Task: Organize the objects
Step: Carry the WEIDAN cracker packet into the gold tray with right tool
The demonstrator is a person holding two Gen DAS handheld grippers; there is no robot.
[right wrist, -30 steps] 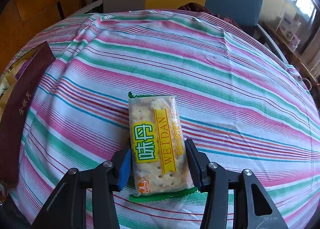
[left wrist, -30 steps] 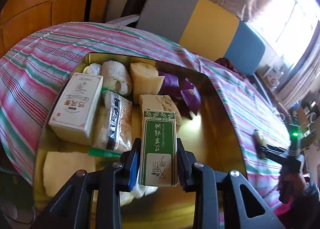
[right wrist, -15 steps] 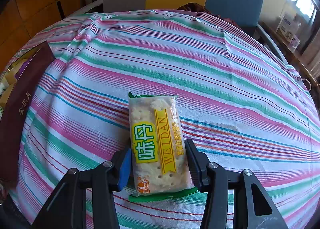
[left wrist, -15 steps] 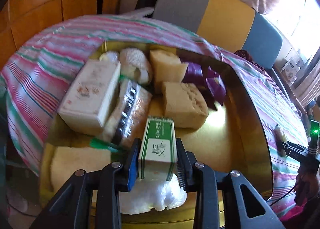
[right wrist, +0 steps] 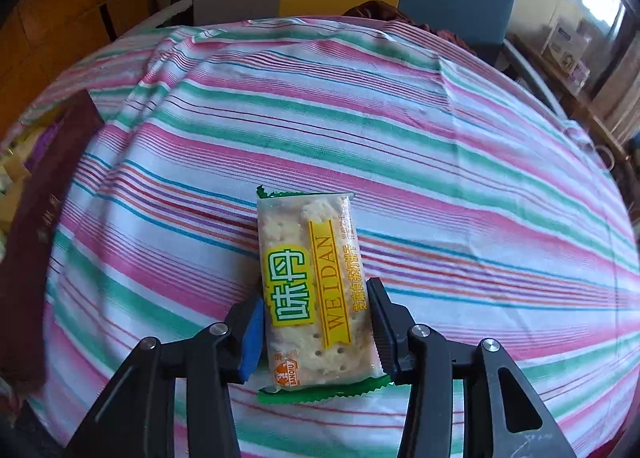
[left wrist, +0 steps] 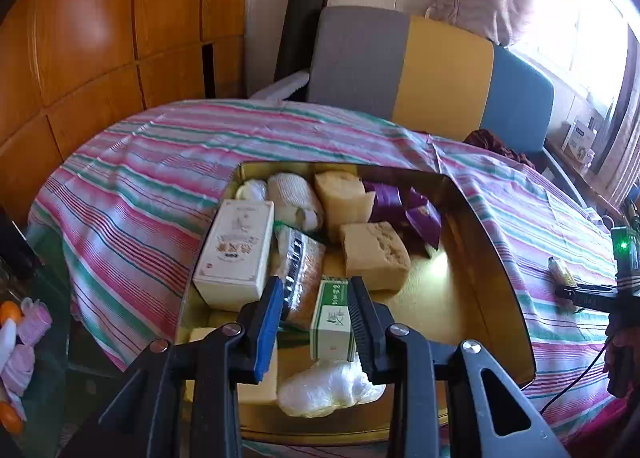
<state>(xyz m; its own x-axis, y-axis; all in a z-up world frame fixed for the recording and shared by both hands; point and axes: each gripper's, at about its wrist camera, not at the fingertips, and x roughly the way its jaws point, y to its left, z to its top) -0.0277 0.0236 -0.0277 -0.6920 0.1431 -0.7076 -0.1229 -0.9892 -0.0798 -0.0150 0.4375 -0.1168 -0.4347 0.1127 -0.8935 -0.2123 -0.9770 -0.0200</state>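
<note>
A gold tin box on the striped tablecloth holds several snacks: a white carton, tan cakes, purple packets, a clear bag. A small green-and-white box stands in the tin. My left gripper is open above it; the right pad is beside the box and the blue left pad is apart from it. My right gripper is shut on a WEIDAN cracker packet just over the cloth.
A dark red lid stands at the left in the right wrist view. A grey, yellow and blue bench stands behind the table. The table's left edge drops to a floor with toys.
My left gripper lowered the green box into the tin, opened and let go of it, then drew back. My right gripper keeps its hold on the cracker packet, moved slightly.
</note>
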